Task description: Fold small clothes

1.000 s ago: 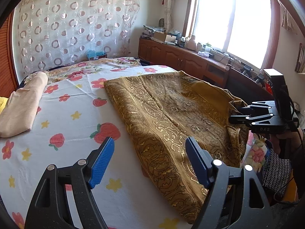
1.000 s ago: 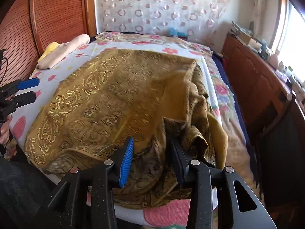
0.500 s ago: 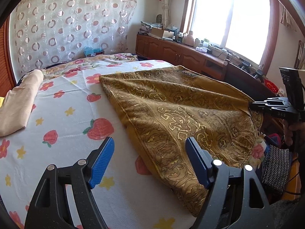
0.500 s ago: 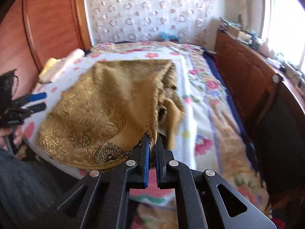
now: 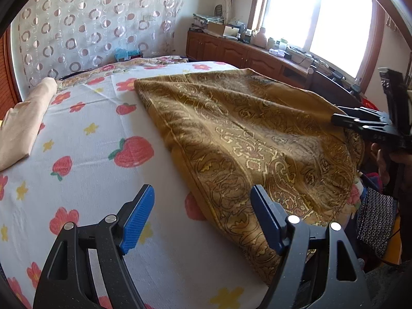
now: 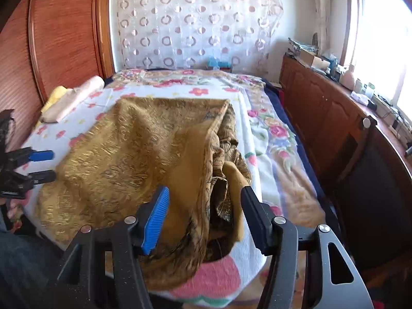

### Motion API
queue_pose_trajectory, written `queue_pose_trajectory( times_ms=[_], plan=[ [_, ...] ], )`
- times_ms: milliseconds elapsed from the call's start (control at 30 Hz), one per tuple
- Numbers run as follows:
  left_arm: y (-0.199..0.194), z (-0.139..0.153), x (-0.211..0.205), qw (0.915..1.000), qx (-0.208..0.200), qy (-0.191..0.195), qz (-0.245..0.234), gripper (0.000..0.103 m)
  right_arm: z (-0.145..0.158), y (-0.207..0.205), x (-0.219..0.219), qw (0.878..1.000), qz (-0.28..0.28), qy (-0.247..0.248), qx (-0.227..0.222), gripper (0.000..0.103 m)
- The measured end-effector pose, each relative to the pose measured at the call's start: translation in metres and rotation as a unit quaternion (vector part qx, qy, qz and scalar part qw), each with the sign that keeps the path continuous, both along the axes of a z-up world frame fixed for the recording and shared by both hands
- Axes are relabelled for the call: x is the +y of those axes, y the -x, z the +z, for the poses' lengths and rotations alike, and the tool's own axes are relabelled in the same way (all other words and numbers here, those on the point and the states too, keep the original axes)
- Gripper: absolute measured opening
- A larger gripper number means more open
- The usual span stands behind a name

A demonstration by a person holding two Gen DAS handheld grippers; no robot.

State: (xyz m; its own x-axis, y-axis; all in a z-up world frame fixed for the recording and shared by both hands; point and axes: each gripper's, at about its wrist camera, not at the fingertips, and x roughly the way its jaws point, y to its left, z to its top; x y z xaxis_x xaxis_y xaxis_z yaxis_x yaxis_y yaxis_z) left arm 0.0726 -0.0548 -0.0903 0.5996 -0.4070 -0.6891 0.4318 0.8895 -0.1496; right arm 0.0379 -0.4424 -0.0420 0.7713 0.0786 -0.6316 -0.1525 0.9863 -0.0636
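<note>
My right gripper (image 6: pixel 203 206) is opening, the gold cloth (image 6: pixel 144 152) bunched between its pads, seemingly loose. My left gripper (image 5: pixel 202 216) gapes, empty, over the sheet (image 5: pixel 85 159).

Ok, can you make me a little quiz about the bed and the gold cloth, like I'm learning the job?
1. True or false: the gold cloth lies on a bed sheet printed with strawberries.
2. Pick one. The folded beige cloth lies: A) on top of the gold cloth; B) apart from it, at the far side of the bed; C) on the wooden cabinet.
3. Fill in: the right tool has the bunched edge of the gold cloth between its jaws, and they are ____.

Key: 1 true; 2 B; 3 opening. The left tool is open and holds nothing.
</note>
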Motion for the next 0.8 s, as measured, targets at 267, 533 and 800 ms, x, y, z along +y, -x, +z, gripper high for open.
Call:
queue_pose_trajectory(
  times_ms=[267,533,800],
  plan=[
    [0.002,-0.01,0.001,0.9998,0.018,-0.006,-0.005,0.078,-0.038,-0.023,-0.011,0.998,-0.022,-0.024,0.048,0.062],
    [0.013,-0.01,0.003,0.9987,0.035,0.02,-0.032,0.051,-0.038,-0.017,-0.029,0.996,-0.011,-0.052,0.066,0.064],
    [0.021,-0.009,0.001,0.9948,0.061,0.043,-0.07,0.036,-0.042,-0.02,-0.022,0.997,-0.006,-0.049,0.067,0.065]
  ],
)
